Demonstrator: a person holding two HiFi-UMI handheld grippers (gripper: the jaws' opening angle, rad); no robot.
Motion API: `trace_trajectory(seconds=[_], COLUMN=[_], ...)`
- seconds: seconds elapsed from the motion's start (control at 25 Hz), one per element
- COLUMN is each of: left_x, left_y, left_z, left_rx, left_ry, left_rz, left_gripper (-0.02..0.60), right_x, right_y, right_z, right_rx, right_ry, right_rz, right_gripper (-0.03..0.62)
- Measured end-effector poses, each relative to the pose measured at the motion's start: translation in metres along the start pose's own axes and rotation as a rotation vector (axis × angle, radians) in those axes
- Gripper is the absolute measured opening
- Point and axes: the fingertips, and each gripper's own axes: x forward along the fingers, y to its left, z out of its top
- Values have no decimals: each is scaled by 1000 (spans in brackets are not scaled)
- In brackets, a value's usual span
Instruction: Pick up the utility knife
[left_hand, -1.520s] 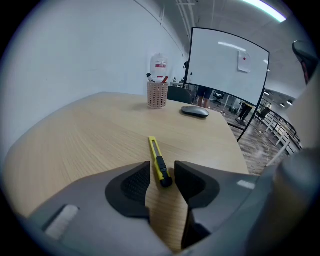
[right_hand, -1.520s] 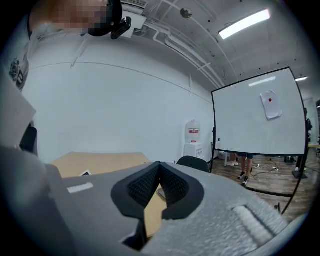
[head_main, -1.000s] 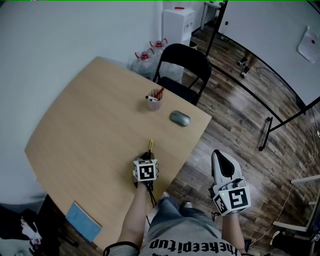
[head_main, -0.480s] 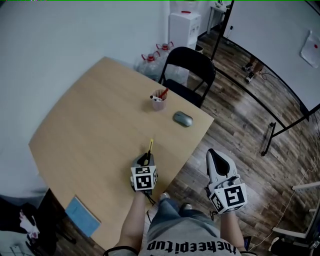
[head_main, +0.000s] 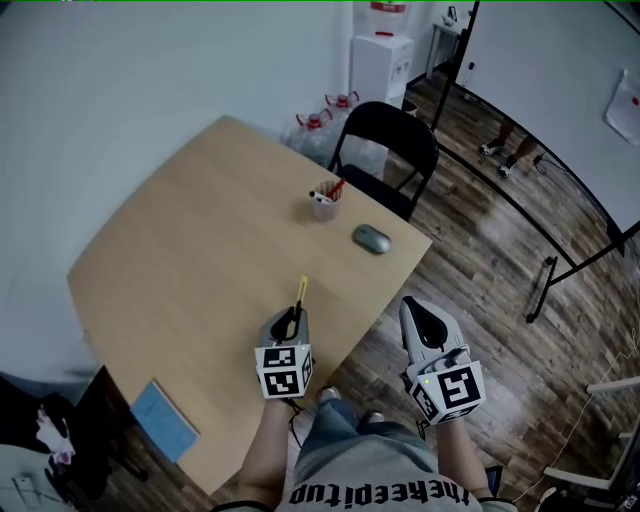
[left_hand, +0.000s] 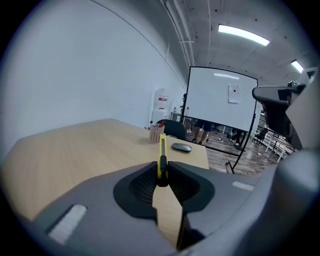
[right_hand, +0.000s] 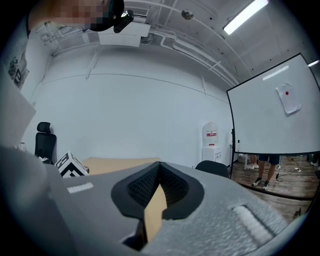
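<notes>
The yellow and black utility knife is clamped between the jaws of my left gripper, which is shut on it. The knife sticks out ahead of the jaws, above the near part of the wooden table. My right gripper hangs off the table's right edge, over the floor, with its jaws shut and nothing between them.
A pink pen cup and a grey mouse sit near the table's far right corner, in front of a black chair. A blue notebook lies at the near left edge. Water bottles and a whiteboard stand are beyond.
My left gripper has lifted with the knife clamped in it, coming off the table. The right gripper has drifted slightly left.
</notes>
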Motion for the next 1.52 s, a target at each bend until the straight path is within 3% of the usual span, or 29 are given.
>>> trace_trajectory(seconds=[0.68,1.52], left_x=[-75,-155], left_y=[-14,-30], left_z=[38,70], left_rx=[-48,15], left_ry=[-193,-448], left_rz=[19,122], left_gripper=[86,86], right_x=[-5,-29], right_y=[23,42], right_z=[12,19], right_rx=[-6,-3], right_ry=[-37,-77], right_rz=[96,161], right_gripper=[2,2])
